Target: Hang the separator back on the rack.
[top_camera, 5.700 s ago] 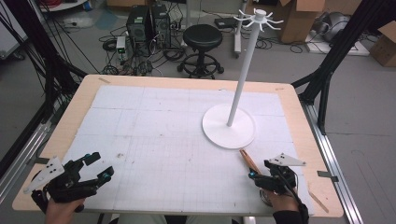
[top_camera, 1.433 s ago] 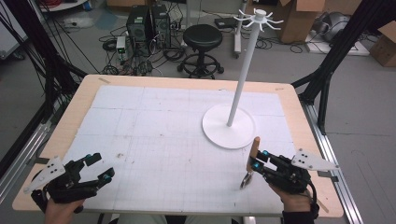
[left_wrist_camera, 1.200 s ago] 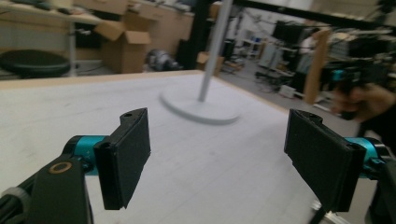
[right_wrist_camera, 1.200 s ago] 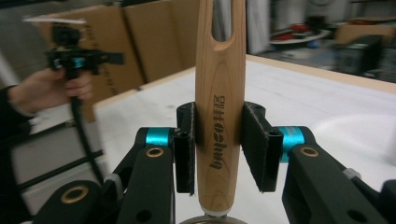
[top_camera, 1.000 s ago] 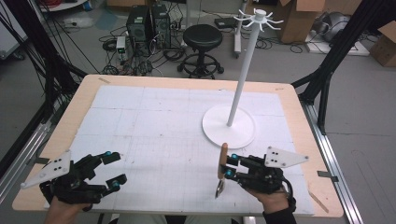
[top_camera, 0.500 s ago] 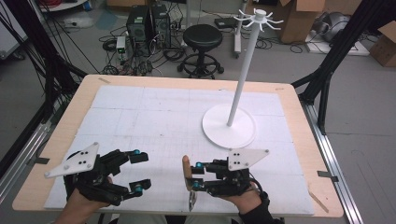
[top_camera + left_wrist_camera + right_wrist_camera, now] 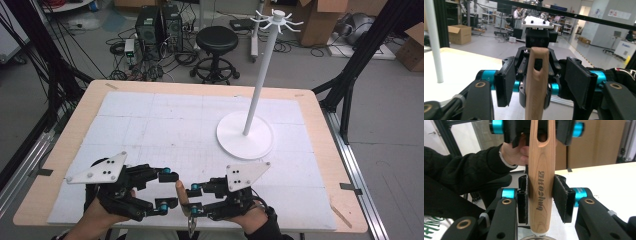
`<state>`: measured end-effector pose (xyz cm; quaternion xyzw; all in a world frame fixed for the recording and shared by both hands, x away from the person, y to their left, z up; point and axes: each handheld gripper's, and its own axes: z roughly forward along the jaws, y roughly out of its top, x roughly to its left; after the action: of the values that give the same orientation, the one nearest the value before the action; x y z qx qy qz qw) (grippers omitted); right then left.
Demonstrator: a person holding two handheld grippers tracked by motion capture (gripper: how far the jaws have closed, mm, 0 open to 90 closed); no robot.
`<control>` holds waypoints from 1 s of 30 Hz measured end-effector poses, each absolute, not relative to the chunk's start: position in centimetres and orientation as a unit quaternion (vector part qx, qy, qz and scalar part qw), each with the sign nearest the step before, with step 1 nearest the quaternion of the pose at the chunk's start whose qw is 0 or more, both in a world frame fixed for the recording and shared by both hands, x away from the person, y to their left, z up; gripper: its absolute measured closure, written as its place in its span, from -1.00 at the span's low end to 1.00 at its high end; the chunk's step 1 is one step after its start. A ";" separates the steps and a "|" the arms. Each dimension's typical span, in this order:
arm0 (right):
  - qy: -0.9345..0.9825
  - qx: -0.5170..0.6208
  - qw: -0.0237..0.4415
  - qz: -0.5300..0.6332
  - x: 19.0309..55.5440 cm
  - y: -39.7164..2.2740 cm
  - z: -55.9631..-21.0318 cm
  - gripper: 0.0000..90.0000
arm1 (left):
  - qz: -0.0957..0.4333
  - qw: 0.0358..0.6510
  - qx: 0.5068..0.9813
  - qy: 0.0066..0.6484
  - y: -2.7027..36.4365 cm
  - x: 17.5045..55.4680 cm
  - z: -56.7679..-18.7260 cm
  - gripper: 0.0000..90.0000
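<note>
One wooden handle (image 7: 541, 182), upright above the table's near edge, lower end cut off, its metal tip barely visible; right gripper (image 7: 541, 200), one, pads pinching the handle's middle; left gripper (image 7: 544, 80), one, jaws just closing, spread either side of the handle's top, not touching; one white stand (image 7: 246, 135), well apart; one table (image 7: 320, 165).

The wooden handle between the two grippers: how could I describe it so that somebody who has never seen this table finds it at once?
Start from the tall white stand on the table, then come to the near edge, where two hands hold black grippers. The right gripper clamps the wooden handle, which stands upright between the two. It is the one pale wood piece there, with a slot near its top and dark lettering along it.
</note>
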<state>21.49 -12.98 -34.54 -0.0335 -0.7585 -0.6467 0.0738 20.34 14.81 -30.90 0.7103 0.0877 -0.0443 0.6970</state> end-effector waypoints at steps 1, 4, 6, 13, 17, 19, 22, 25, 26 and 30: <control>-0.758 -0.031 0.075 -0.647 21.5 -12.9 -34.5 0.48 | -0.047 0.695 0.712 0.086 14.6 20.4 -30.9 -0.03; -0.759 -0.025 0.084 -0.645 21.3 -12.8 -34.5 0.48 | -0.063 0.698 0.710 0.073 14.3 20.6 -30.8 0.13; -0.760 -0.019 0.088 -0.643 21.3 -12.6 -34.6 0.48 | -0.069 0.699 0.709 0.063 14.0 20.7 -30.7 0.23; -0.758 -0.015 0.098 -0.645 21.3 -12.6 -34.8 0.48 | -0.078 0.699 0.710 0.049 13.9 20.7 -30.9 0.35; -0.757 -0.009 0.101 -0.645 21.3 -12.6 -34.9 0.48 | -0.074 0.700 0.709 0.044 14.0 20.7 -31.0 0.54; -0.758 -0.010 0.103 -0.644 21.3 -12.4 -34.9 0.48 | -0.070 0.700 0.709 0.046 14.1 20.7 -31.1 0.55; -0.758 -0.014 0.103 -0.644 21.5 -12.4 -35.1 0.48 | -0.058 0.699 0.711 0.052 14.2 20.6 -31.1 0.57; -0.754 -0.040 0.106 -0.647 21.7 -12.5 -35.3 0.32 | -0.036 0.698 0.711 0.079 14.3 20.7 -31.0 0.57; -0.753 -0.058 0.097 -0.648 21.8 -12.6 -35.3 0.07 | -0.022 0.696 0.712 0.091 14.4 20.7 -30.9 0.57; -0.752 -0.111 0.024 -0.650 21.6 -13.1 -35.1 -0.15 | 0.025 0.684 0.714 0.149 14.8 20.9 -30.4 0.57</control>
<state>21.63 -13.15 -35.08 -0.1109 -0.7517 -0.6496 0.0244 20.86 14.79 -30.44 0.7135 0.1489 0.0250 0.6842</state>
